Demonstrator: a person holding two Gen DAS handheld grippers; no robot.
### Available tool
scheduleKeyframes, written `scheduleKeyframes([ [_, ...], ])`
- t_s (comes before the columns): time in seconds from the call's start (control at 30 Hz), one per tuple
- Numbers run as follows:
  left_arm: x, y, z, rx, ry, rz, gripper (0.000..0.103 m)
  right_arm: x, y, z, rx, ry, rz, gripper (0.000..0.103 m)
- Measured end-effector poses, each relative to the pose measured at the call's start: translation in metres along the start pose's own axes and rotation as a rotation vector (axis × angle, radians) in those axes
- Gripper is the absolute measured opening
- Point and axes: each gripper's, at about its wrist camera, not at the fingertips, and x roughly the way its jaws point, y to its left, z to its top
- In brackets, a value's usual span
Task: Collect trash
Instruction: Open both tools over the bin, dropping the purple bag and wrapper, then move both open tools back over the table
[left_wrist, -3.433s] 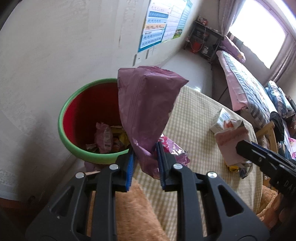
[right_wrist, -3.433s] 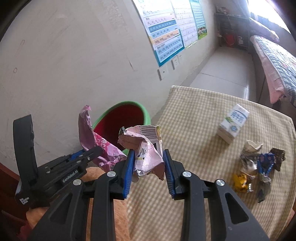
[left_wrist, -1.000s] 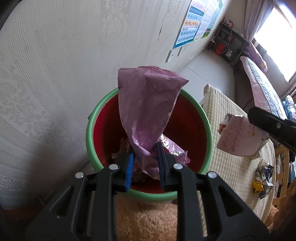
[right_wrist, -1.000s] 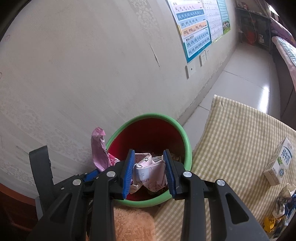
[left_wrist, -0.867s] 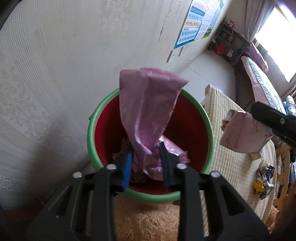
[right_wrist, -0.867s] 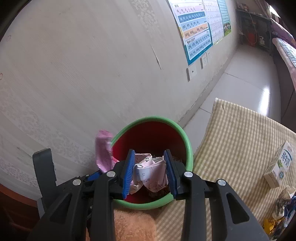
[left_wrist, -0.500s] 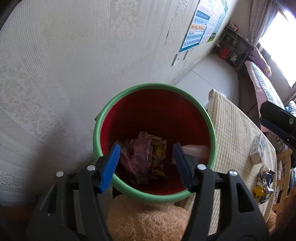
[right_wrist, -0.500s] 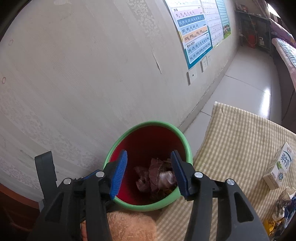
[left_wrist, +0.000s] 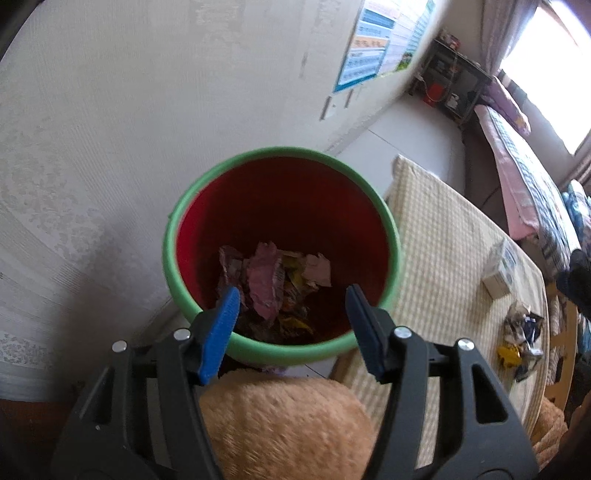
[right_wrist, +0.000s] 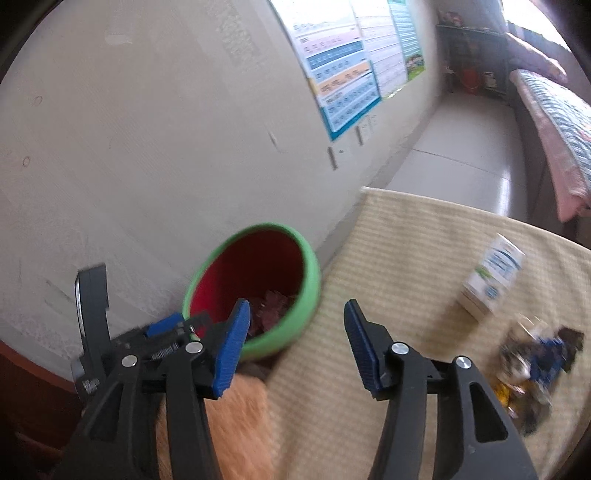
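A red bin with a green rim (left_wrist: 391, 240) stands by the wall, holding crumpled wrappers (left_wrist: 273, 280), among them the purple bag. My left gripper (left_wrist: 291, 295) is open and empty above the bin's near rim. My right gripper (right_wrist: 295, 314) is open and empty over the checked table edge, beside the bin (right_wrist: 310, 280). A small milk carton (right_wrist: 491, 284) and a heap of wrappers (right_wrist: 535, 362) lie on the table at the right; they also show in the left wrist view, the carton (left_wrist: 500, 273) and the heap (left_wrist: 521, 332).
The checked tablecloth (right_wrist: 406, 258) covers the table next to the bin. An orange plush thing (left_wrist: 280, 428) lies under both grippers. A wall with posters (right_wrist: 343, 74) is at the left, a bed (right_wrist: 554, 110) at the far right.
Both grippers opened and dropped their wrappers into the bin. The right gripper has since swung right, away from the bin toward the table.
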Motion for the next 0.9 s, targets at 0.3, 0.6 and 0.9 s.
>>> scheduleKeyframes([
  [0.3, -0.007, -0.051, -0.026, 0.124, 0.032, -0.047, 0.057, -0.061, -0.092, -0.086, 0.085, 0.059, -0.26, 0.055],
  [0.6, -0.001, -0.122, -0.053, 0.276, 0.087, -0.102, 0.057, -0.076, -0.152, -0.203, 0.329, 0.299, -0.327, 0.061],
  [0.9, 0.009, -0.223, -0.083, 0.438, 0.14, -0.216, 0.057, -0.058, -0.154, -0.235, 0.328, 0.428, -0.315, 0.044],
])
